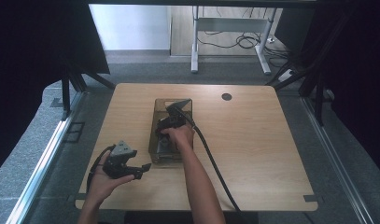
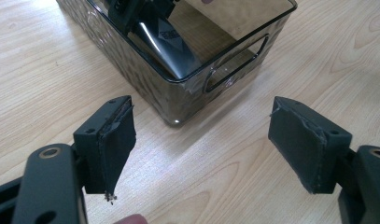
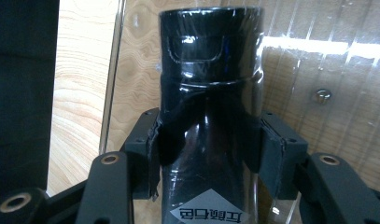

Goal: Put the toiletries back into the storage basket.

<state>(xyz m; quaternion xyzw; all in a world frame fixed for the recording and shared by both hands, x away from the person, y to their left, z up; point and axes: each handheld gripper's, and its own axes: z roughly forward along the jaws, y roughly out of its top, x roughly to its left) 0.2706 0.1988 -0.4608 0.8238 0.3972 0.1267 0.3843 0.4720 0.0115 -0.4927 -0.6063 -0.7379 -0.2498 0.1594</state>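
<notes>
One black bottle [image 3: 208, 93] clamped by right claw [image 3: 208, 149], one bin [image 2: 178, 100].

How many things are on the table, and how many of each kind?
Clear smoky bin: 1
Shiny black bottle, inside the bin, clamped by the right hand-held gripper: 1
Hand-held grippers, the right one and the left hand-held gripper, which is open beside the bin: 2
Total: 4

Lab-like workspace, wooden table [image 1: 253, 154], dark curtains [image 1: 33, 56], floor cables [image 1: 246, 41]
</notes>
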